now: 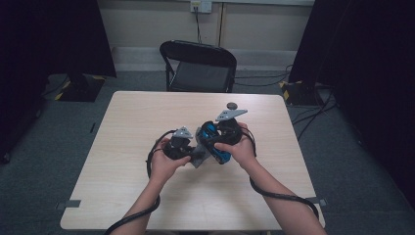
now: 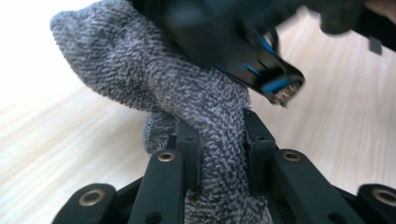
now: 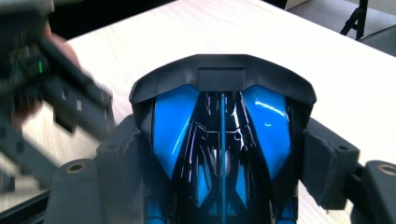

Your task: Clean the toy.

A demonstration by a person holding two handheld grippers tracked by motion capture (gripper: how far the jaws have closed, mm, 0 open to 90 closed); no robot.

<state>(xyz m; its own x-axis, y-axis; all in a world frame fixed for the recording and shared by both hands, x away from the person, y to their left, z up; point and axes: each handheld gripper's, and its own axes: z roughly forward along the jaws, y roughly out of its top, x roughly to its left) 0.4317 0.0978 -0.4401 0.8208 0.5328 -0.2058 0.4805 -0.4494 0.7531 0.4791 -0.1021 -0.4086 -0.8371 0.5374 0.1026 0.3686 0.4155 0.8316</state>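
Left gripper [image 2: 219, 154] clamps grey cloth [image 2: 154, 88], right gripper [image 3: 224, 154] blue car [image 3: 222, 140], over wooden table [image 1: 147, 112]

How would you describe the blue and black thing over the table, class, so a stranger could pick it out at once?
Start at the pale wooden table in front of the black folding chair. Above its middle, two hands hold tools close together; look at the right tool. Clamped in it is a toy car, glossy bright blue and black with a spoiler, unlike the soft grey cloth in the left tool.
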